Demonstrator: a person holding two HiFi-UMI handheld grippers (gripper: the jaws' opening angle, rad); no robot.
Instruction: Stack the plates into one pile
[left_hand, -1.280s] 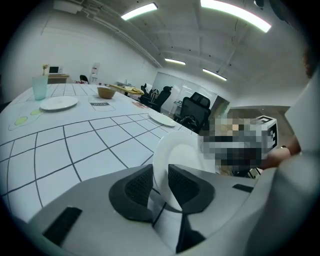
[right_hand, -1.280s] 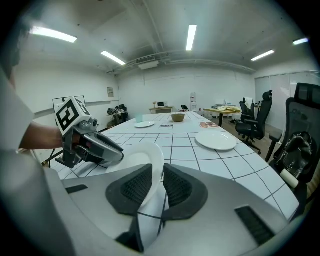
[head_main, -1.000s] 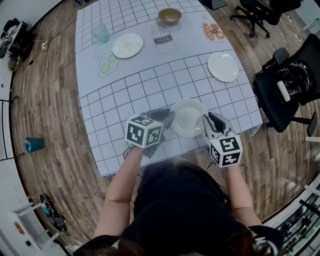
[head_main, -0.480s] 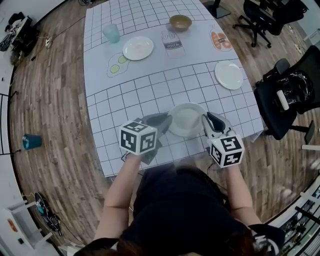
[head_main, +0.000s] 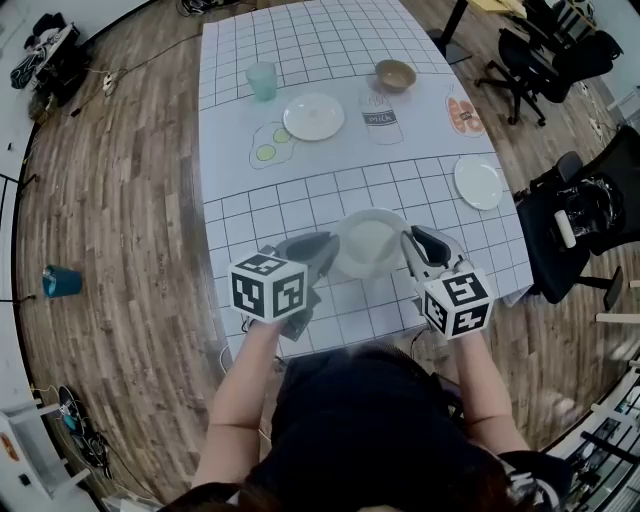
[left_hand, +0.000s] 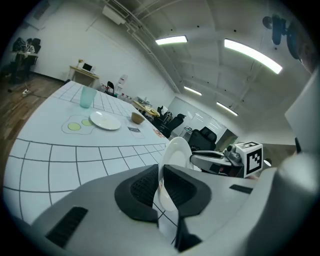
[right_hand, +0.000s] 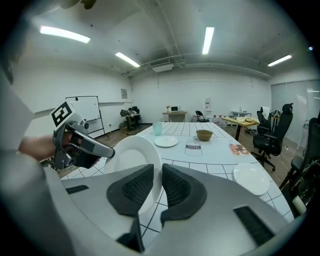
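A pale green cup (head_main: 261, 80) stands nearer the left edge of the grid-covered table (head_main: 300, 40) and a brown bowl (head_main: 395, 74) nearer its right edge, a black office chair (head_main: 585, 215) stands off that right edge, and a teal cup (head_main: 60, 282) sits on the wooden floor (head_main: 110, 200) well off the left edge

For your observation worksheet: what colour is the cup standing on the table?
The cup is a pale, see-through green, clearest in the head view.
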